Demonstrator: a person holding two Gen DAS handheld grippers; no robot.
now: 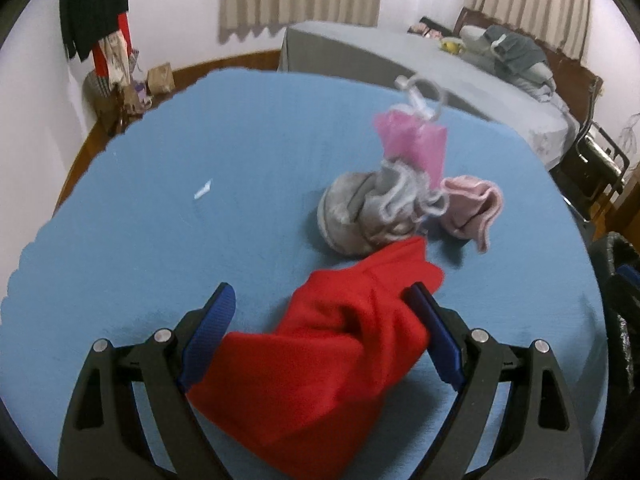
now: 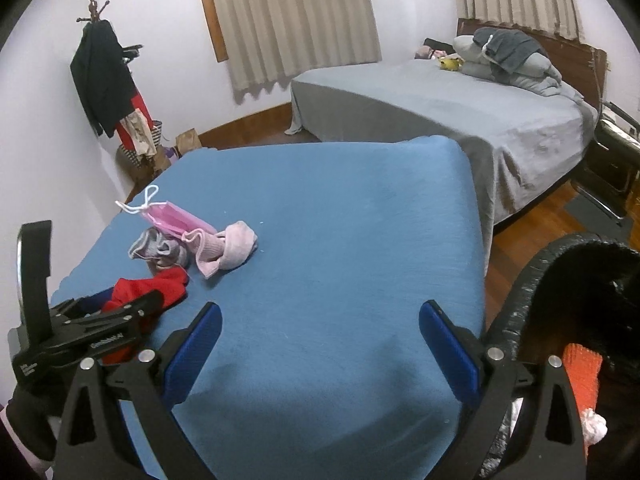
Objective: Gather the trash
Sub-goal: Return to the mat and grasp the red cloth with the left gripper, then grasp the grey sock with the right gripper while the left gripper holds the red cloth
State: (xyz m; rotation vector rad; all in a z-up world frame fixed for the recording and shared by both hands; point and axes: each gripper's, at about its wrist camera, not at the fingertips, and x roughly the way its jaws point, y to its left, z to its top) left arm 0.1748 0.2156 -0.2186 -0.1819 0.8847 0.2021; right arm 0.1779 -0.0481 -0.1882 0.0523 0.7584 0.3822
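Note:
On the blue bed [image 1: 160, 240] lie a red sock [image 1: 328, 352], a grey sock [image 1: 360, 212], a pale pink sock [image 1: 472, 208] and a pink face mask [image 1: 416, 140] with white loops. My left gripper [image 1: 324, 300] is open, its blue pads on either side of the red sock, which lies between the jaws. In the right wrist view the left gripper [image 2: 100, 320] sits over the red sock [image 2: 160, 284], beside the grey sock [image 2: 160, 250], pink sock [image 2: 224, 248] and mask [image 2: 176, 218]. My right gripper [image 2: 320, 316] is open and empty over bare blue bed [image 2: 340, 220].
A black-lined trash bin [image 2: 560, 280] stands at the bed's right edge, with orange and white scraps inside. A small white scrap [image 1: 203, 189] lies on the blue bed. A grey bed [image 2: 460, 120] stands beyond, a coat rack [image 2: 108, 88] with clothes at the left wall.

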